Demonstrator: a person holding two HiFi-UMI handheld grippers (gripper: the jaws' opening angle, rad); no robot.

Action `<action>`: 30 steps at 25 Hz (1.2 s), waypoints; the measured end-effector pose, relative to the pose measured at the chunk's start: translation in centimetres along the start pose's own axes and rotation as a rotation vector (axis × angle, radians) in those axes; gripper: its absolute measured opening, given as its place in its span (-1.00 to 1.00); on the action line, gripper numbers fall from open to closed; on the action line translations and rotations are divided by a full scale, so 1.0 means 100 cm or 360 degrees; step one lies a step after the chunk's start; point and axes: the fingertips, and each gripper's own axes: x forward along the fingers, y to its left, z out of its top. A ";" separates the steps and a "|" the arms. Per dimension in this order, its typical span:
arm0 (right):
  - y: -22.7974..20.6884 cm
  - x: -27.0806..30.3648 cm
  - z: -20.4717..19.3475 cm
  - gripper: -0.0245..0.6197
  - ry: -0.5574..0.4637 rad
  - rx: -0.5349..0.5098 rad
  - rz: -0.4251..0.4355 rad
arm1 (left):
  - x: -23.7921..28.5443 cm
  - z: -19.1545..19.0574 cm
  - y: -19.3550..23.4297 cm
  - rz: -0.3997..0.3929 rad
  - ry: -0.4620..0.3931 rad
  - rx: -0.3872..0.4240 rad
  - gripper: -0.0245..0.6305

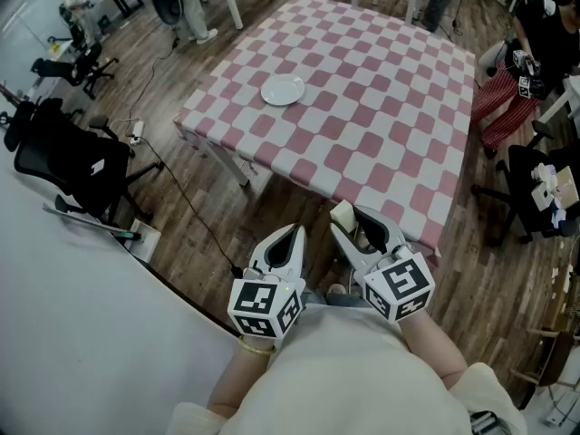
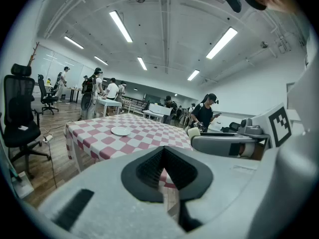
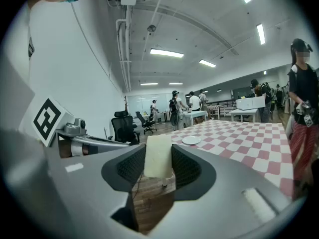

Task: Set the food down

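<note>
Right gripper view has the right gripper [image 3: 158, 154] clamped on a pale food slab [image 3: 158, 167] mid-frame (white plate [image 3: 191, 140] sits just right of it on the checkered table [image 3: 249, 148]); left gripper [image 2: 163, 151] is pinched closed, empty.

The left gripper [image 2: 164, 149] is holding its grey jaws together, empty, before the pink-and-white checked table [image 2: 149, 135]. A round white plate [image 2: 120, 131] is resting on that table.

Open-plan lab or office hall, ceiling strip lights [image 2: 121, 26], black office chair [image 1: 68, 157], white tables [image 3: 247, 111], wood-plank floor [image 1: 489, 288]
</note>
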 end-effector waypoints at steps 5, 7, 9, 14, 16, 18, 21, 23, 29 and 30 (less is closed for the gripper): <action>0.011 -0.013 -0.001 -0.40 -0.0009 -0.0025 0.0028 | -0.010 -0.005 -0.006 0.0040 -0.0022 -0.0006 -0.93; 0.013 -0.017 -0.003 -0.40 -0.0007 -0.0037 0.0038 | -0.012 -0.005 -0.010 0.0045 -0.0036 0.0000 -0.93; 0.014 -0.020 -0.005 -0.40 -0.0006 -0.0047 0.0048 | -0.013 -0.007 -0.013 0.0047 -0.0049 -0.0009 -0.93; 0.018 -0.024 -0.008 -0.40 0.0005 -0.0057 0.0094 | -0.014 -0.013 -0.021 0.0046 -0.0055 -0.0030 -0.93; 0.021 -0.024 -0.010 -0.40 0.0010 -0.0054 0.0124 | -0.015 -0.017 -0.022 0.0052 -0.0045 -0.0037 -0.93; 0.022 -0.025 -0.010 -0.40 0.0005 -0.0046 0.0138 | -0.015 -0.019 -0.022 0.0062 -0.0036 -0.0037 -0.93; 0.020 -0.027 -0.008 -0.40 -0.0002 -0.0057 0.0148 | -0.012 -0.019 -0.023 0.0073 -0.0032 -0.0034 -0.93; 0.018 -0.028 -0.009 -0.40 -0.0001 -0.0055 0.0153 | -0.011 -0.019 -0.023 0.0079 -0.0033 -0.0036 -0.93; 0.012 -0.025 -0.007 -0.39 -0.0005 -0.0014 0.0159 | -0.005 -0.017 -0.020 0.0096 -0.0033 -0.0052 -0.93; 0.011 -0.025 -0.007 -0.39 -0.0005 -0.0013 0.0159 | -0.004 -0.017 -0.020 0.0098 -0.0033 -0.0055 -0.93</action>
